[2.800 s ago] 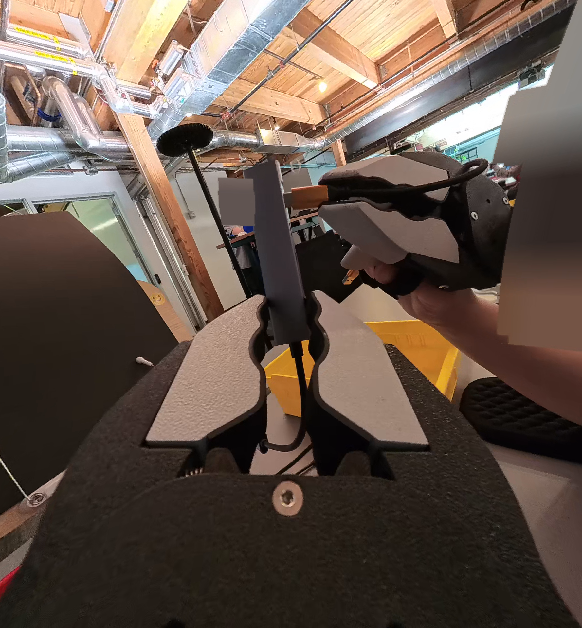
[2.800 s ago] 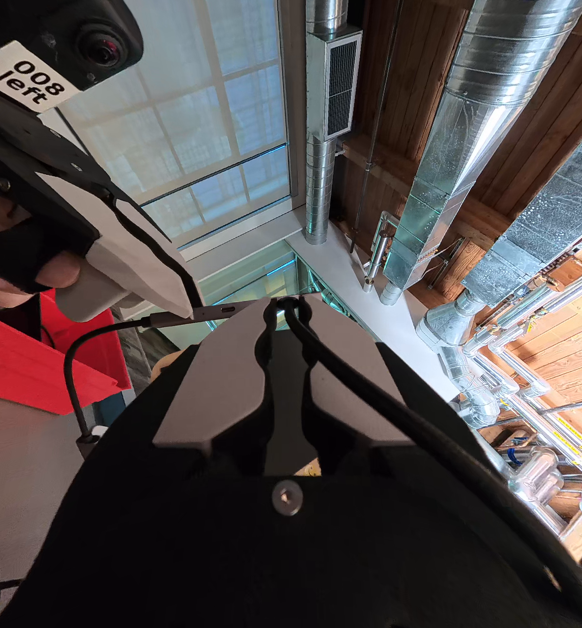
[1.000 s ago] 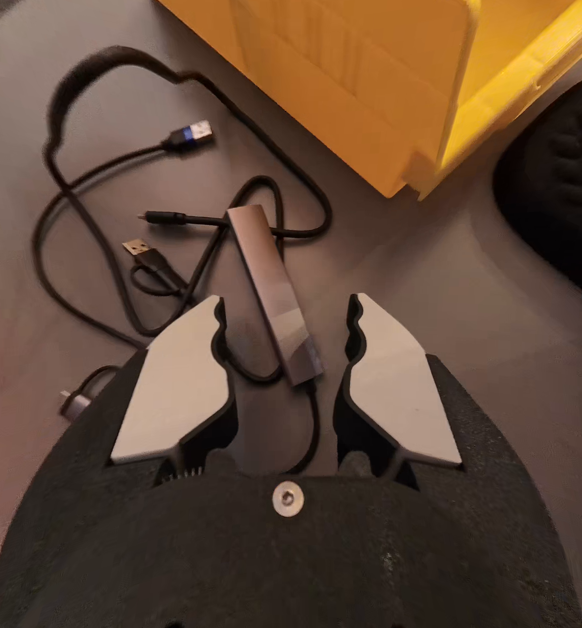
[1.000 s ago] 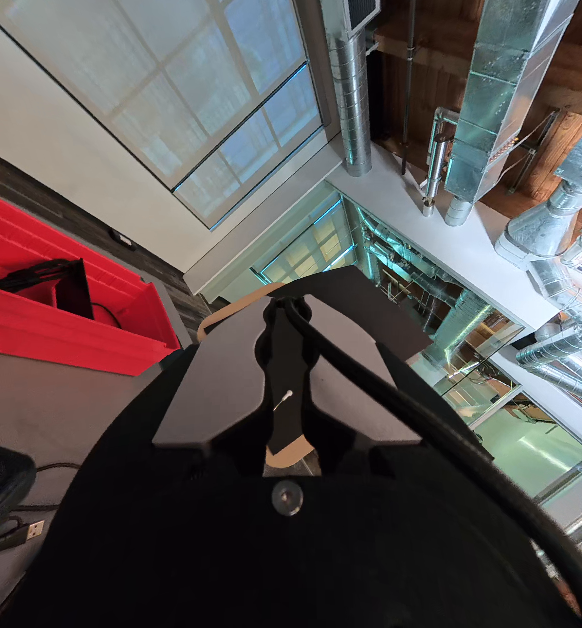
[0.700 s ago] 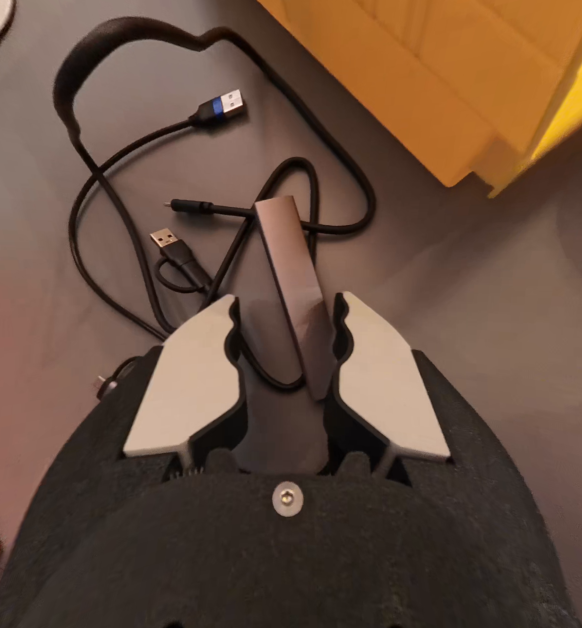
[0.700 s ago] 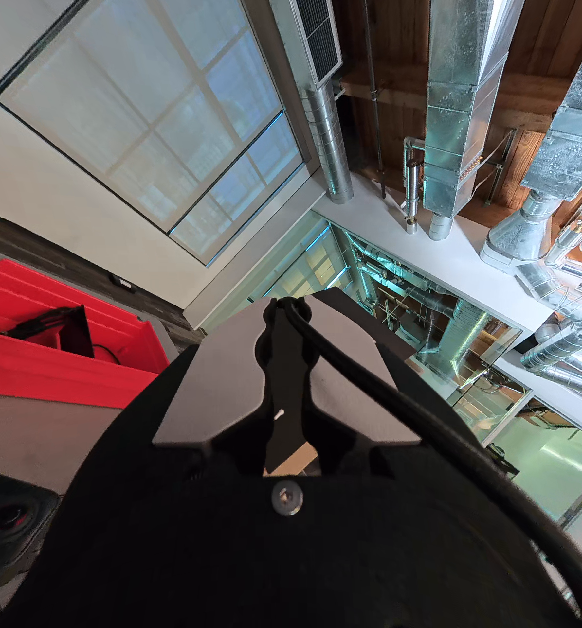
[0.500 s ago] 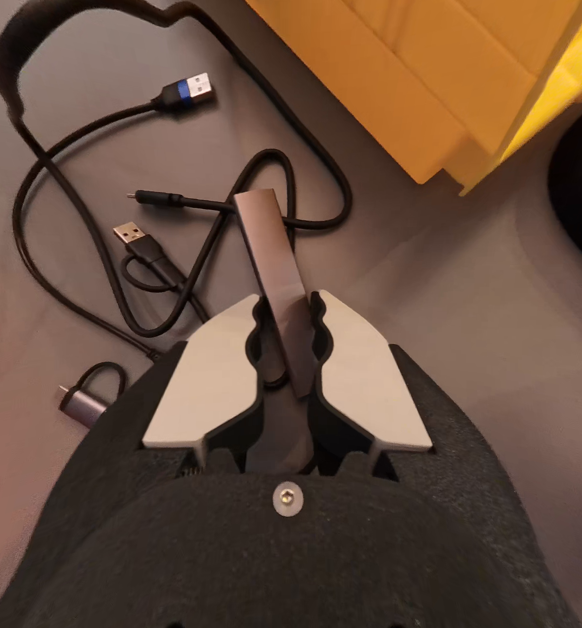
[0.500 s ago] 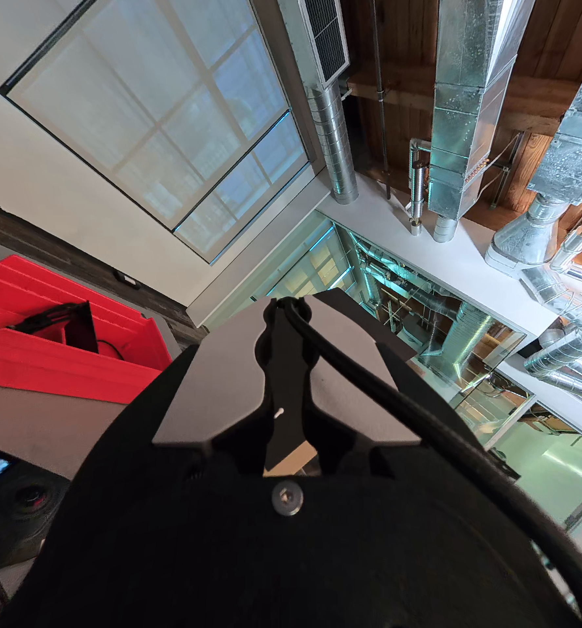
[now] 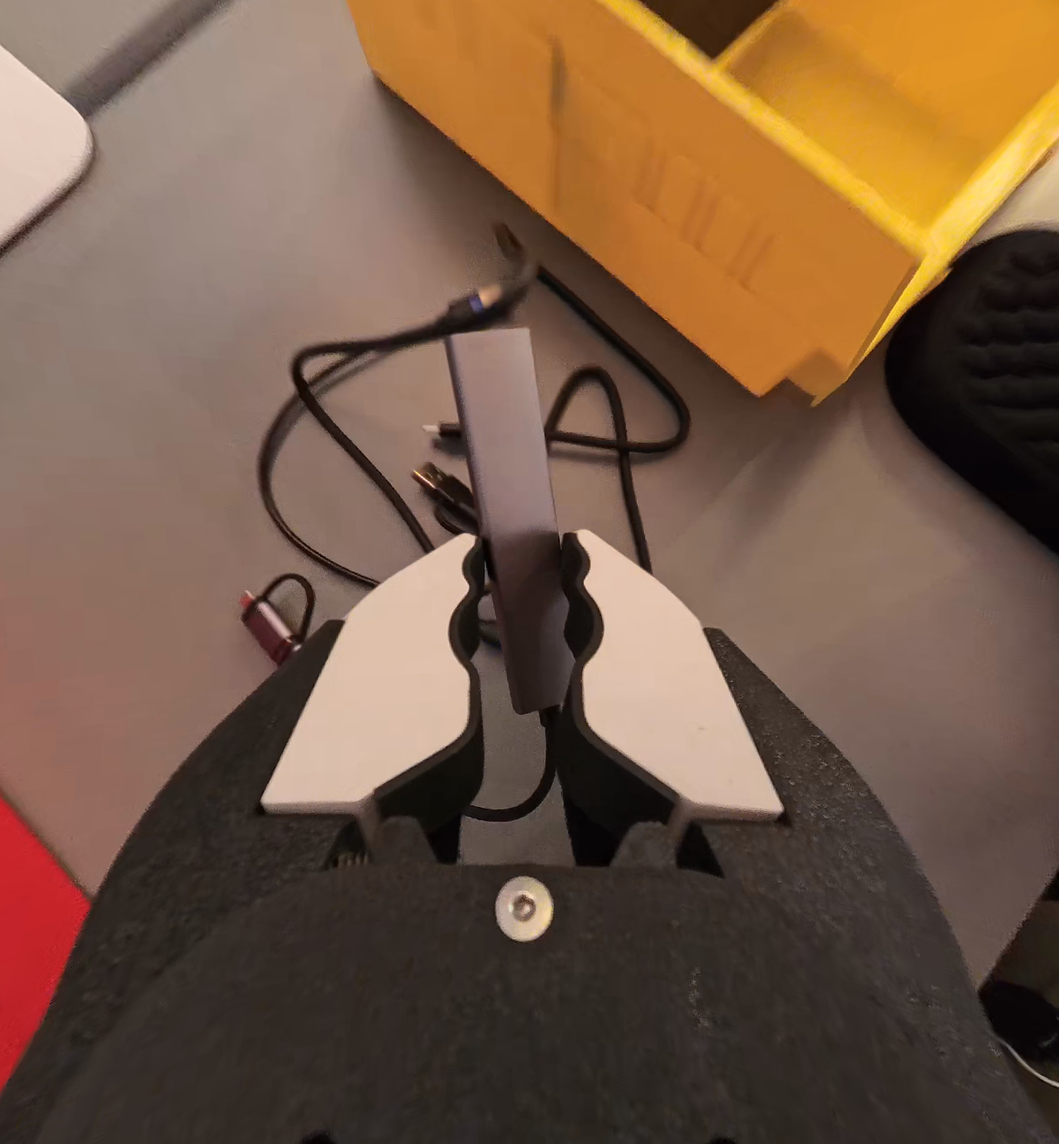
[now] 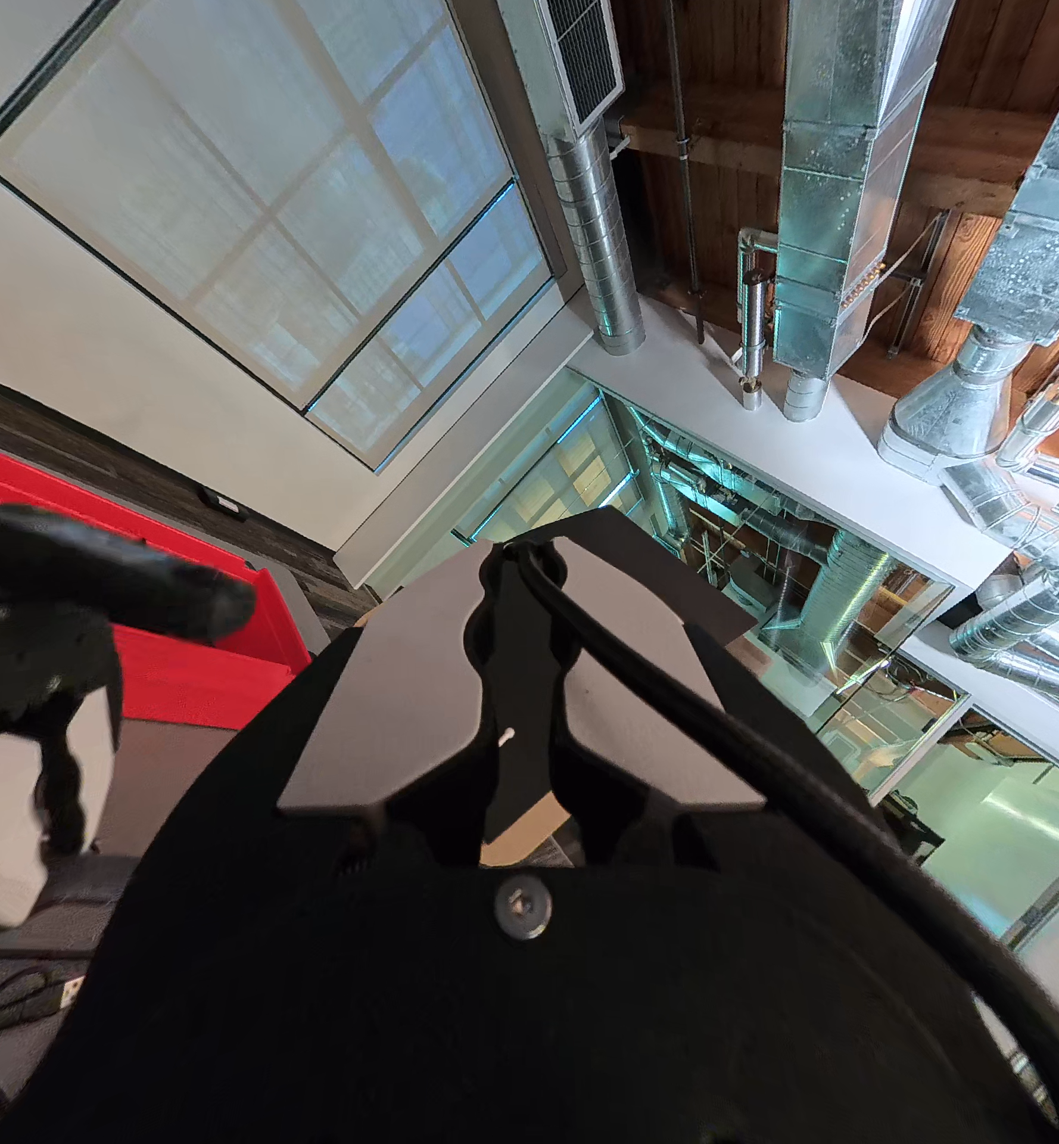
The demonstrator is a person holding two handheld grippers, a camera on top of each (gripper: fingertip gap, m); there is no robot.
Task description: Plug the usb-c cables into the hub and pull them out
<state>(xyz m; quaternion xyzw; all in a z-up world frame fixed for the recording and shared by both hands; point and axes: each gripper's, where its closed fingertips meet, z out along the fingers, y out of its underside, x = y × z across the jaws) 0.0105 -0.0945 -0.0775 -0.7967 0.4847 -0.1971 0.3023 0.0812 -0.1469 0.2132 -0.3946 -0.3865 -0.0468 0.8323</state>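
My left gripper (image 9: 521,548) is shut on the lower part of the slim grey hub (image 9: 502,458). The hub sticks out forward over a tangle of black cables (image 9: 354,458) on the grey table (image 9: 205,322). The hub's own lead (image 9: 536,780) loops back between the fingers. Loose plugs lie under the hub: a blue-banded one (image 9: 477,303), a small one (image 9: 443,428) and a USB-A one (image 9: 434,480). My right gripper (image 10: 522,552) points up at the ceiling, shut on a black cable (image 10: 669,687) at its tips; the plug is hidden. The left gripper (image 10: 50,650) shows at the left of the right wrist view.
A yellow bin (image 9: 700,161) stands just beyond the cables. A black quilted pad (image 9: 1010,384) lies to the right. A white flat object (image 9: 1,142) is at the far left, a grey adapter (image 9: 267,625) lies near the left finger, and a red bin (image 10: 199,625) stands left.
The left gripper laid the hub on the table, opened, then shut on it again and raised it. The right gripper stayed shut on its cable; the left gripper came into its view.
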